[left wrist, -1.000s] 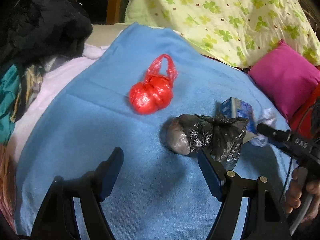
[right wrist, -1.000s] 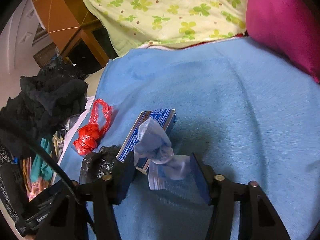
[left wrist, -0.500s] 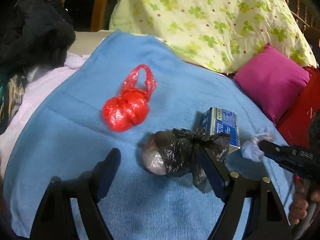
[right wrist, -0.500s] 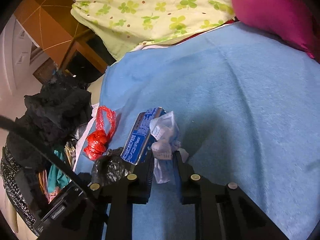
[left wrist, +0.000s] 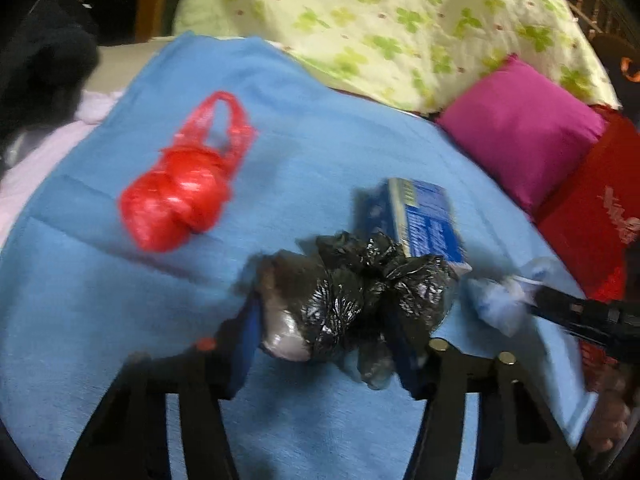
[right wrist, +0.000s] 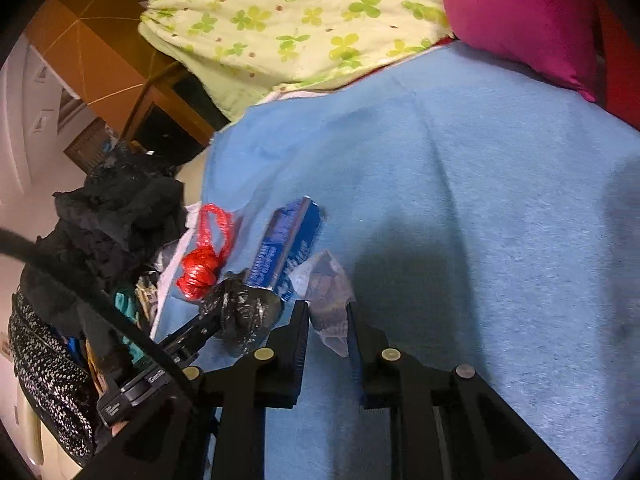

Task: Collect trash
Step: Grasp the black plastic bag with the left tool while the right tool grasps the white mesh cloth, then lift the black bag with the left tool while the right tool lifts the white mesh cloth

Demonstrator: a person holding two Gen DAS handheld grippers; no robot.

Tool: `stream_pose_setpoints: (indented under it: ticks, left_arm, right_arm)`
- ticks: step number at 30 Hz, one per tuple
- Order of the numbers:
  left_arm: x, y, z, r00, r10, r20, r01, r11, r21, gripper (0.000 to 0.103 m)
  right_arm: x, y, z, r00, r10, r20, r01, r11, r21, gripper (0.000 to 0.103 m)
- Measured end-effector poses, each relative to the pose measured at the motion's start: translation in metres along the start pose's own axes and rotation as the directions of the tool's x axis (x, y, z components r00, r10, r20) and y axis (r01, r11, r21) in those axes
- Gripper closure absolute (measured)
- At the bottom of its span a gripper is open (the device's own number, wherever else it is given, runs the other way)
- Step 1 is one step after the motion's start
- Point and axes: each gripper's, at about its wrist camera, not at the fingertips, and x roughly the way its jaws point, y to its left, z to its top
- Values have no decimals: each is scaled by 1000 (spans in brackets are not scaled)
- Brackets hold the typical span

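Left tongs (left wrist: 320, 344) were closing w/ the black bag (left wrist: 352, 300) between them, pads about at its sides; blur hid whether they pressed yet. Right tongs (right wrist: 328, 320) were squeezed tight on a pale crumpled wrapper (right wrist: 326, 284), lifted just off the blanket. Just beyond both sat the blue carton (left wrist: 424, 216), touching the black bag; the red knotted bag (left wrist: 180, 196) lay further out to the left, apart.

Risks, prob.: the slick black plastic could slide out if the left tongs caught only loose film, not the lump inside; lifting might also drag or tip the carton. The wrapper was held by a thin fold and might tear free.

Surface was a bed w/ a blue blanket (right wrist: 480, 200). Beyond: clover-print quilt (left wrist: 400, 20), pink cushion (left wrist: 520, 132), dark clothes pile (right wrist: 112, 208) at the left edge.
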Motion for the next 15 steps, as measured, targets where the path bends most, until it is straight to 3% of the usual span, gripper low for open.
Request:
stream_pose_setpoints:
  ticks: [2, 6, 9, 10, 12, 13, 15]
  left_arm:
    - [-2, -5, -1, 999, -28, -29, 28, 1000, 7, 58]
    - [-3, -10, -6, 991, -72, -113, 76, 996, 35, 58]
    - [-12, -10, -7, 992, -62, -107, 68, 996, 58, 57]
    - [-15, -8, -5, 993, -74, -97, 79, 995, 53, 55]
    - [-27, -4, -2, 994, -93, -50, 94, 995, 32, 36]
    - [-31, -2, -2, 996, -85, -25, 86, 996, 28, 33]
    - [-36, -3, 2, 998, -53, 41, 51, 998, 39, 32]
  right_arm:
    - [3, -8, 2, 1000, -3, -23, 4, 999, 44, 82]
    - [7, -20, 7, 999, -20, -34, 23, 995, 97, 78]
    - [12, -22, 8, 999, -9, -42, 14, 993, 117, 73]
    - [15, -21, 8, 999, -6, -50, 12, 993, 118, 68]
    - [19, -17, 7, 999, -14, -51, 20, 994, 109, 58]
    - [20, -16, 7, 999, -12, -44, 16, 993, 113, 45]
    - [20, -16, 6, 1000, -1, -20, 4, 993, 118, 42]
